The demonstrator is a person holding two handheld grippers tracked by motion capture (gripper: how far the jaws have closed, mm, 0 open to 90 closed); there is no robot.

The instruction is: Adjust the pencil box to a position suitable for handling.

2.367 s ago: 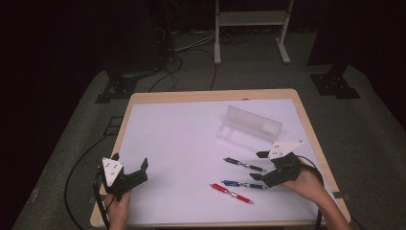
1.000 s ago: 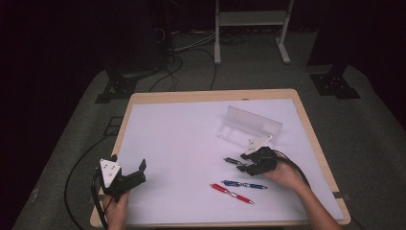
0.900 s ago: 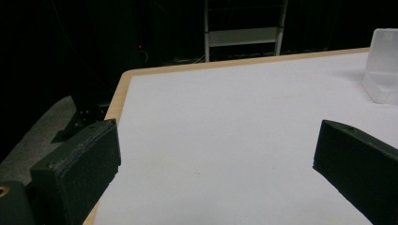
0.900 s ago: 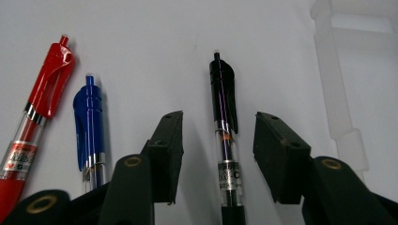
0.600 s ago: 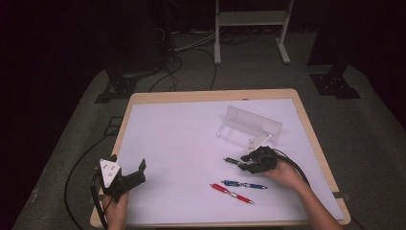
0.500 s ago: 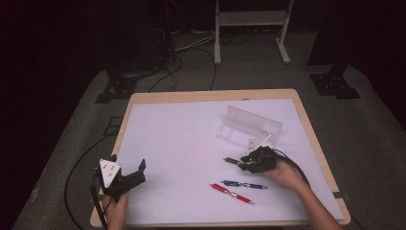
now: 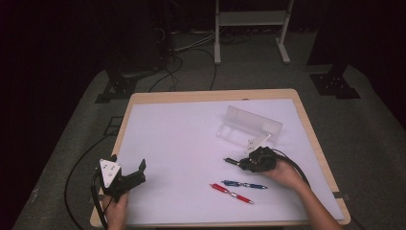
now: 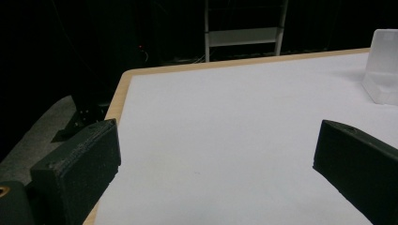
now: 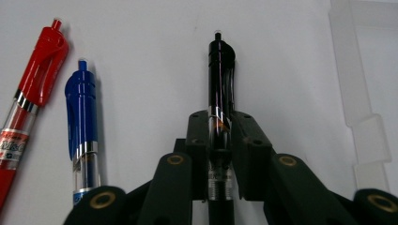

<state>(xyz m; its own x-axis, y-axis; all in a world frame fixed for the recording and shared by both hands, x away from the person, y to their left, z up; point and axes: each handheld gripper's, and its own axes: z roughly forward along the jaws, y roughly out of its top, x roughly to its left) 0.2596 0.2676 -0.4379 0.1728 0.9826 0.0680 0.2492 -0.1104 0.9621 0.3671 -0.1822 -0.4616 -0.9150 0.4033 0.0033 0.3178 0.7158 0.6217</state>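
The right gripper (image 9: 219, 140) is clamped around the black pen (image 9: 220, 70), at about 4 o'clock on the table (image 7: 191, 96); it seems to rest on the surface. The blue pen (image 9: 80, 117) and red pen (image 9: 33, 89) lie just beside. The left gripper (image 7: 129, 175), at 8 o'clock, is spread wide around nothing

Black pen (image 9: 220, 79) clamped between the jaws of my right gripper (image 9: 219, 140), barrel running straight out ahead along the jaw line, clicker end and clip forward, lying low on the white sheet. Clear mid-barrel section sits right at the pads, printed band just behind them. From above, the black pen (image 7: 233, 161) pokes out of the right gripper (image 7: 249, 164) toward the table's left. Glossy black body, clip on its upper side, clicker tip out.
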